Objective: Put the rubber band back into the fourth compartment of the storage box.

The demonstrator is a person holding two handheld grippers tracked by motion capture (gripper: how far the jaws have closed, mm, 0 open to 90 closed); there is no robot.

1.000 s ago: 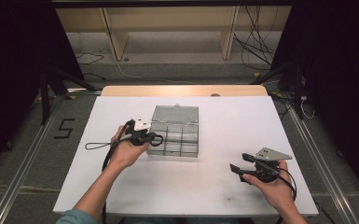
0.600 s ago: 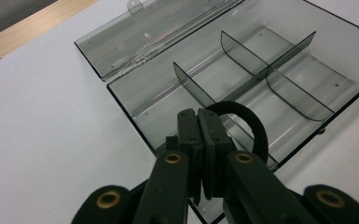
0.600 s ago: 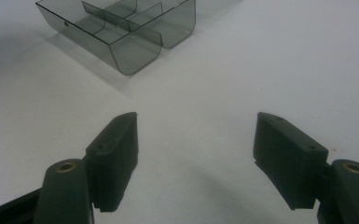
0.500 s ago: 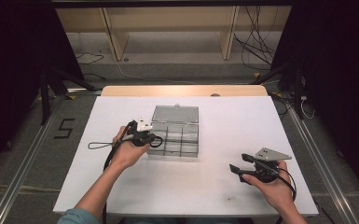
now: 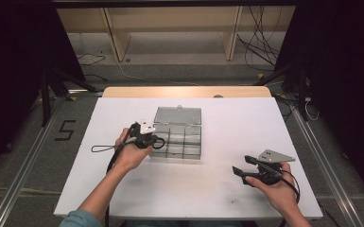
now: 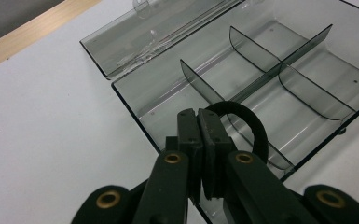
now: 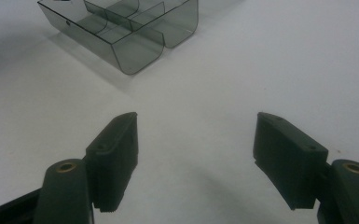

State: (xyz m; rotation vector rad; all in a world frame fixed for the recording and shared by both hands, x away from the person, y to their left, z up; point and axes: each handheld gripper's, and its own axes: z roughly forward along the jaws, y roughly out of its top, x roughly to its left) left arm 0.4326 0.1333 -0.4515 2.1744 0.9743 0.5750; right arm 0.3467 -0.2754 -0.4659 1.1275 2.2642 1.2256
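The table point(image 5: 208, 189) is plain white, edged along its far side by a pale wooden strip point(image 5: 186, 91). On it, the organiser box point(image 5: 177, 139) is clear smoky grey, its dividers the same tint. The ring point(image 6: 242, 121) over the box is matte black. Both grippers are black, with brass-coloured rivets. Left of the table, a black "5" point(image 5: 65, 130) marks the grey floor.

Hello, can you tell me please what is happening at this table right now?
A person works with two handheld grippers. The left gripper is shut on a black ring, held over the open clear compartment box, whose lid lies flat behind it. The right gripper is open over the white table, holding nothing.
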